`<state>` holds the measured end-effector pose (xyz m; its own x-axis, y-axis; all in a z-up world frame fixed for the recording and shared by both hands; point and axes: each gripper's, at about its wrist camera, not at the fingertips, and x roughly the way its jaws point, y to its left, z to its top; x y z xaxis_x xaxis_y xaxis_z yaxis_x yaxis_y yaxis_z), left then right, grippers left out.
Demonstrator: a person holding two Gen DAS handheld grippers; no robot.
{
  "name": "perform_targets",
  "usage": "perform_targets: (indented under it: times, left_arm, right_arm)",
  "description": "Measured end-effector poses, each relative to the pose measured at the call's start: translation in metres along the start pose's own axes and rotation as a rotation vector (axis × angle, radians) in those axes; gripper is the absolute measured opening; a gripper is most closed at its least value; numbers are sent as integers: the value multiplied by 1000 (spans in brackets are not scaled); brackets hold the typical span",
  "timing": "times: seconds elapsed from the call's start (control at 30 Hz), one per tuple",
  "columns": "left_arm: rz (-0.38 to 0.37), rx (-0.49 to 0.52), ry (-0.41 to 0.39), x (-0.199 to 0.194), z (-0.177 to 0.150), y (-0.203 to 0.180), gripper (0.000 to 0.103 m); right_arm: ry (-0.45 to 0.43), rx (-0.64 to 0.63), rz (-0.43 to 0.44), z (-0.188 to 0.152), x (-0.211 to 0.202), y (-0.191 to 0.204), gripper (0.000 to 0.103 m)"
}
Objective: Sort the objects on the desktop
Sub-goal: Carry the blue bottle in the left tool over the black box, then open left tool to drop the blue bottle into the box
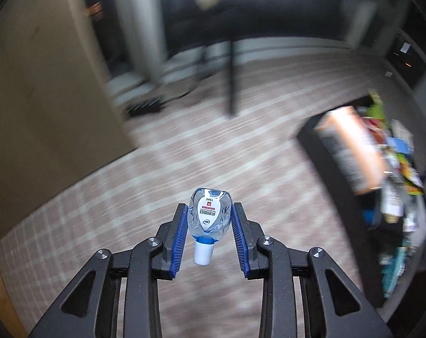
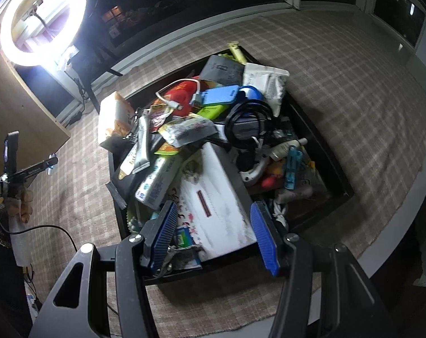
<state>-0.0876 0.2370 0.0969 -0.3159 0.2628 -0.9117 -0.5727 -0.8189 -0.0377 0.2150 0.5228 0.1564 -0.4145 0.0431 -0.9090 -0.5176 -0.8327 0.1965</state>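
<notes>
In our left tool point(image 1: 210, 219) we hold a small clear bottle point(image 1: 209, 214), its white cap point(image 1: 203, 255) pointing back toward the camera; both blue pads point(image 1: 239, 233) are clamped on its sides, and it hangs above the checked cloth point(image 1: 162, 166), with the crowded black tray point(image 1: 320, 152) off at the right edge of that blurred view. Our right tool point(image 2: 213, 233) has its jaws apart with nothing between them, hovering over the near end of the tray point(image 2: 320, 129), above a white box point(image 2: 218, 194) lying among cables, packets and a blue case point(image 2: 217, 95).
</notes>
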Motion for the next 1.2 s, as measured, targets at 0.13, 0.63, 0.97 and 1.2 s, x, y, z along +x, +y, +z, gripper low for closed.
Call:
perform_targets:
  times: [0.13, 0.63, 0.97, 1.2]
  left_arm:
    - [-64, 99, -39, -24, 27, -60, 30]
    - [-181, 287, -33, -39, 65, -226, 30]
    - [-212, 351, -30, -42, 72, -284, 50]
    - [-160, 343, -41, -51, 65, -276, 52]
  right_arm:
    - [-8, 26, -5, -5, -5, -16, 53]
    - [-21, 134, -24, -24, -16, -75, 53]
    - [-17, 184, -33, -37, -19, -102, 53]
    - [-18, 185, -25, -37, -21, -105, 53]
